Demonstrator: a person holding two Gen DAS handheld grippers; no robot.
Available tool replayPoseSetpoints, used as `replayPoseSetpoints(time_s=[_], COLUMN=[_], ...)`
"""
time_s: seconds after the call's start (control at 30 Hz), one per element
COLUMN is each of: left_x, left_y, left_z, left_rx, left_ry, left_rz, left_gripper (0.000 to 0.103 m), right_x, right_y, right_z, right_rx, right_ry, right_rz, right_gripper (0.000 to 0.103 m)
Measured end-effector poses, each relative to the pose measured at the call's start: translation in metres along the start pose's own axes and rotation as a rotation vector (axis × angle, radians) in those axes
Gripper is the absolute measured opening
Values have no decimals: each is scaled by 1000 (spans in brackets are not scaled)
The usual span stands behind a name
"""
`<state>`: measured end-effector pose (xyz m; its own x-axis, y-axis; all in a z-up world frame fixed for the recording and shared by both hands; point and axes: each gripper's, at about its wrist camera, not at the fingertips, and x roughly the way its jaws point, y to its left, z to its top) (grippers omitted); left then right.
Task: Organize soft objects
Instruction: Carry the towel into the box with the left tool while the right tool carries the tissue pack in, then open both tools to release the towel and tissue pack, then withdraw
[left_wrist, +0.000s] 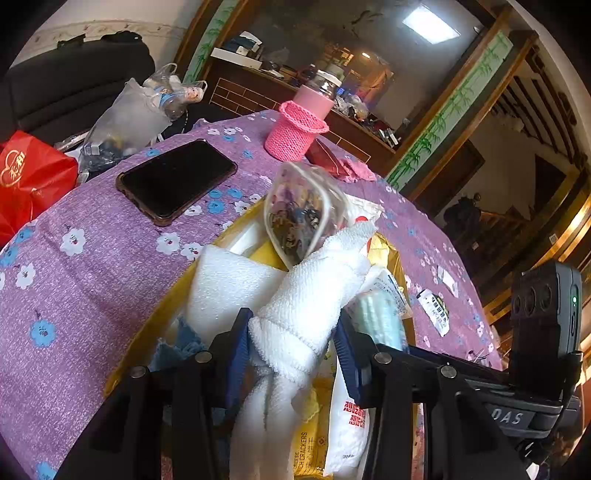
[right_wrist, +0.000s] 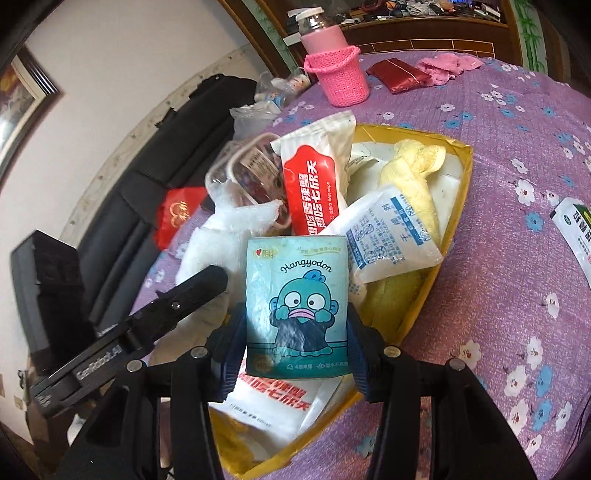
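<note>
Purple floral cloth (right_wrist: 517, 122) spread beyond both jaws.
We clamped left gripper (left_wrist: 291, 343) on white towel (left_wrist: 314, 288), right gripper (right_wrist: 295, 343) on tissue pack (right_wrist: 297, 306), above yellow box (right_wrist: 456, 206).

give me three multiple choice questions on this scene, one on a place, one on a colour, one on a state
1. Where does the phone lie?
A. on the purple flowered tablecloth
B. inside the yellow box
C. on the black sofa

2. What colour is the knitted basket?
A. blue
B. pink
C. green

3. What is the right gripper doing?
A. hanging open over the box
B. shut on a yellow towel
C. shut on the tissue pack

Answers:
1 A, the phone rests flat on the cloth, outside the box.
2 B, its yarn is bright pink in both views.
3 C, the blue pads press both sides of the teal cartoon pack, while the left gripper clamps the white towel.
</note>
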<state>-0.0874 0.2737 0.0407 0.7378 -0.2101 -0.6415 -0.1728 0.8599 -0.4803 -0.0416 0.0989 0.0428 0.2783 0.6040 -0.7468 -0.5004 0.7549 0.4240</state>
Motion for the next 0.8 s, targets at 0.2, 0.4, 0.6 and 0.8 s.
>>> replayPoseSetpoints(time_s=[0.2,0.4,0.6,0.8], left_x=[3,-8,-30,-126], left_y=[-1,1,-22,-87], left_z=[1,3,-5,-52], left_rx=[13,-19,62,284], left_ry=[-3,-14,-107,-611], left_rz=[47,56,175,368], left_gripper=[67,86,90,103], right_x=[3,-18,-53,-87], right_y=[4,7,-1,-12], right_z=[3,3,-10,-29], right_rx=[-24,-46,-28,-13], right_ry=[-15,-97,-184,-275], right_rz=[-46,-73,-74,-120], right_gripper=[55,76,76,79])
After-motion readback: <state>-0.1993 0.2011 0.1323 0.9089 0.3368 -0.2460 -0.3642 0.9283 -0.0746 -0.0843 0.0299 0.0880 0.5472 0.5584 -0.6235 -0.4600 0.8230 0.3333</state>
